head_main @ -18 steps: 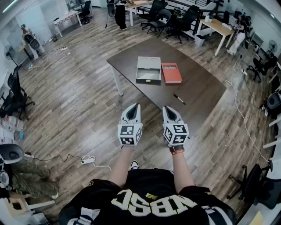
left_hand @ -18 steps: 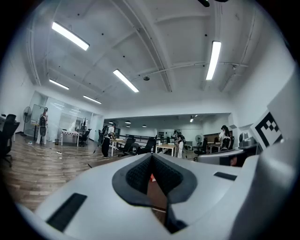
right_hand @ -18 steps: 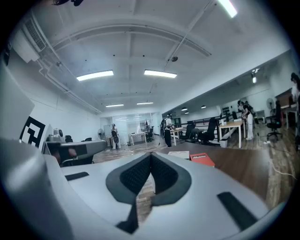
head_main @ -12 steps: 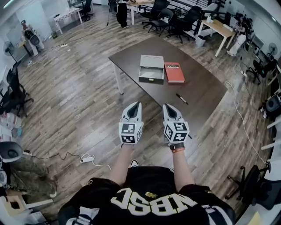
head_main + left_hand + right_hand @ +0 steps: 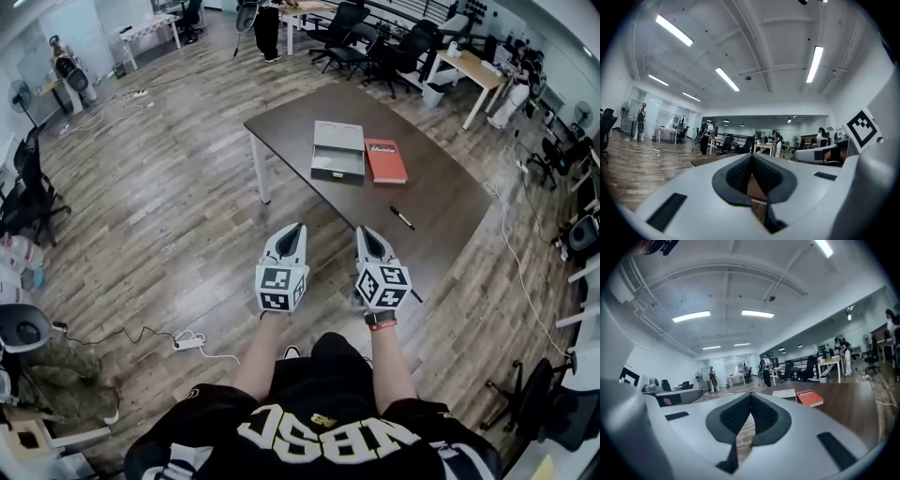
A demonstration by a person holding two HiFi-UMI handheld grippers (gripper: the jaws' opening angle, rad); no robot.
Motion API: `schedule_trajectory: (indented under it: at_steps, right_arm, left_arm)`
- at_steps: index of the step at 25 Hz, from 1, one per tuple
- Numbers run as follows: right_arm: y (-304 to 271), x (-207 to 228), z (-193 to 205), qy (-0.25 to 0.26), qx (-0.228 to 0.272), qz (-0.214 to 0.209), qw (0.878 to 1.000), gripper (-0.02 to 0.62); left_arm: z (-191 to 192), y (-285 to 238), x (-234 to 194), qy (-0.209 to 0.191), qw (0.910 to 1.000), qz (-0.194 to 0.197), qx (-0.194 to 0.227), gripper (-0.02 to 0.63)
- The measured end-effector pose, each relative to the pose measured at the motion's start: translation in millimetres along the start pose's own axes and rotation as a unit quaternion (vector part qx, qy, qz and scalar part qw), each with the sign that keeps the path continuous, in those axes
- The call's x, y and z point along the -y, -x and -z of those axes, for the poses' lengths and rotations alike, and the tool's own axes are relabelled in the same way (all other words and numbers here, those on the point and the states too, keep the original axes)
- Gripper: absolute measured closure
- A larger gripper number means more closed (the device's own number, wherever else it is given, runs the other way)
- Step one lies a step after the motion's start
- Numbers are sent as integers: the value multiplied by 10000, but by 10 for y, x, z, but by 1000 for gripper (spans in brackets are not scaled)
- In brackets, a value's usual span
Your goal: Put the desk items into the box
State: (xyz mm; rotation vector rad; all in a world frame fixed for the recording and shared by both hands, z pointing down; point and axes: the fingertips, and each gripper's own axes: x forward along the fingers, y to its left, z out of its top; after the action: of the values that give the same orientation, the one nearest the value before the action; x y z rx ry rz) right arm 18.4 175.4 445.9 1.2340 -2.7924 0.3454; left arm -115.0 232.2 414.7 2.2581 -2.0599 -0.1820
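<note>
Surface slid right in view, still out of reach.
Clenched and empty: left gripper, right gripper; box, book, pen untouched.

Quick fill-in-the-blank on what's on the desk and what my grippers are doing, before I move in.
1. In the head view, the red book lies on the table directly to the ____ of the open grey box.
2. Outside the box, the table holds ____ loose items: the book and a black pen.
3. The left gripper and the right gripper are both shut and hold ____.

Missing words: right; two; nothing
</note>
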Motion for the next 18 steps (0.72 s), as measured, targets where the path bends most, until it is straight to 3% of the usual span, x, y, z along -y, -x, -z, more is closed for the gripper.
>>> schedule_trajectory:
  at_steps: [9, 18]
  right_arm:
    - [-336, 130, 126, -46, -203, -23, 9998, 586]
    - [-1404, 856, -114, -115, -149, -94, 9998, 586]
  left_arm:
    - [237, -307, -60, 137, 9994, 204, -243, 591]
    - [199, -1670, -315, -72, 9994, 250, -239, 591]
